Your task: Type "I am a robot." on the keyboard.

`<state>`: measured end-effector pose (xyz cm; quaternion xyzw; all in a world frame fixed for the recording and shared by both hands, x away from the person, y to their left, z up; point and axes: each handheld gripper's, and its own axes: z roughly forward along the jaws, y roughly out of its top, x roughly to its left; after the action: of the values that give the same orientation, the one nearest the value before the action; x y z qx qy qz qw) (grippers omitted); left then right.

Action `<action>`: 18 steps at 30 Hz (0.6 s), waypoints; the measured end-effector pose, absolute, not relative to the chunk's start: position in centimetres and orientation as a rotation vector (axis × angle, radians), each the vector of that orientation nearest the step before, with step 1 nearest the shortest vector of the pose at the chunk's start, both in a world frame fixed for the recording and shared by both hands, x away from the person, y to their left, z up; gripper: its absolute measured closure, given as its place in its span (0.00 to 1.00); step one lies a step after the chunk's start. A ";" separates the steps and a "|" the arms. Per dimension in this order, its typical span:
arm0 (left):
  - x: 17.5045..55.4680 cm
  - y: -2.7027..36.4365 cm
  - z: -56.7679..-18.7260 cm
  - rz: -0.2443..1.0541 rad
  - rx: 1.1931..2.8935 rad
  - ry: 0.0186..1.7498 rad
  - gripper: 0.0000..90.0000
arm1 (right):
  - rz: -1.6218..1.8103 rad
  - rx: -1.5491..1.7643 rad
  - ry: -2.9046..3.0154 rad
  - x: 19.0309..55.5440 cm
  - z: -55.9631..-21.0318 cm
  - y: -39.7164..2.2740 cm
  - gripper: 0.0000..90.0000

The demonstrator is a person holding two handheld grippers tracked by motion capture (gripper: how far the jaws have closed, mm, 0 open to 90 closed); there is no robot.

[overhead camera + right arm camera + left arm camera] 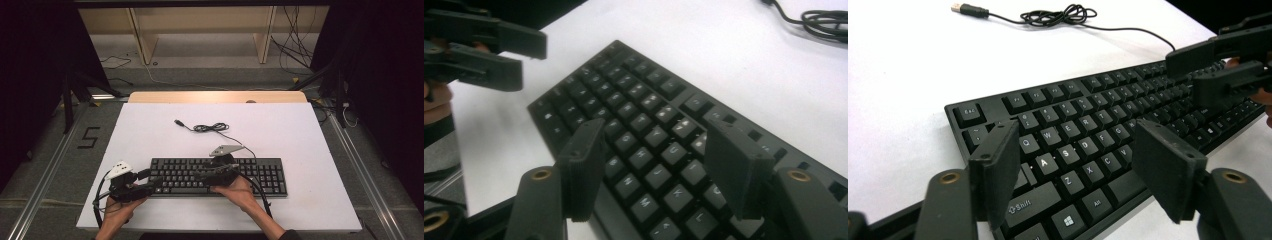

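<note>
While the black keyboard (218,176) lies flat near the front of the white table (150,130), both grippers hover over it. The left gripper (1075,170) and the right gripper (654,165) have their jaws wide apart — nothing is pinched between them.

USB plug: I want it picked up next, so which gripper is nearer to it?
Right. The right gripper hangs over the keyboard's middle, nearer the USB plug at the table's far side. The left gripper sits at the keyboard's left end, farther away.
</note>
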<state>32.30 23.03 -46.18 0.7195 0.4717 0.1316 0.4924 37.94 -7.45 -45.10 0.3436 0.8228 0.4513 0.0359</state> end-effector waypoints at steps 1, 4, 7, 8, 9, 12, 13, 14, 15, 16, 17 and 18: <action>32.3 23.0 -46.2 0.320 1.740 1.141 0.38 | 1.392 1.049 2.531 37.8 -45.0 -7.4 0.48; 32.2 23.0 -46.1 0.326 1.733 1.133 0.36 | 1.402 1.021 2.549 37.1 -44.8 -7.4 0.50; 32.2 23.0 -46.1 0.330 1.722 1.127 0.35 | 1.400 0.993 2.558 36.6 -44.8 -7.4 0.55; 32.2 23.0 -46.1 0.330 1.722 1.127 0.35 | 1.398 0.994 2.566 36.4 -44.8 -7.4 0.57; 32.2 23.0 -46.1 0.330 1.720 1.125 0.35 | 1.398 0.984 2.566 36.2 -44.9 -7.4 0.59; 32.2 23.1 -46.0 0.330 1.719 1.123 0.35 | 1.395 0.967 2.580 35.7 -45.0 -7.5 0.66; 32.2 23.1 -46.0 0.329 1.719 1.121 0.34 | 1.397 0.964 2.581 35.6 -45.0 -7.6 0.67; 32.1 23.1 -46.0 0.330 1.718 1.119 0.34 | 1.398 0.956 2.587 35.5 -45.1 -7.6 0.70; 32.1 23.1 -46.0 0.330 1.721 1.118 0.34 | 1.394 0.956 2.586 35.4 -45.1 -7.6 0.73; 32.1 23.1 -46.0 0.330 1.720 1.117 0.33 | 1.392 0.949 2.588 35.3 -45.1 -7.7 0.75; 32.1 23.1 -46.0 0.330 1.720 1.117 0.33 | 1.387 0.957 2.591 35.2 -45.2 -7.7 0.77; 32.1 23.1 -46.0 0.331 1.719 1.115 0.33 | 1.387 0.957 2.591 35.2 -45.2 -7.7 0.77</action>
<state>32.13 23.11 -46.01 0.7134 0.4626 0.1372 0.5082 35.22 -7.67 -45.19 0.3096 0.8380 0.4486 0.0253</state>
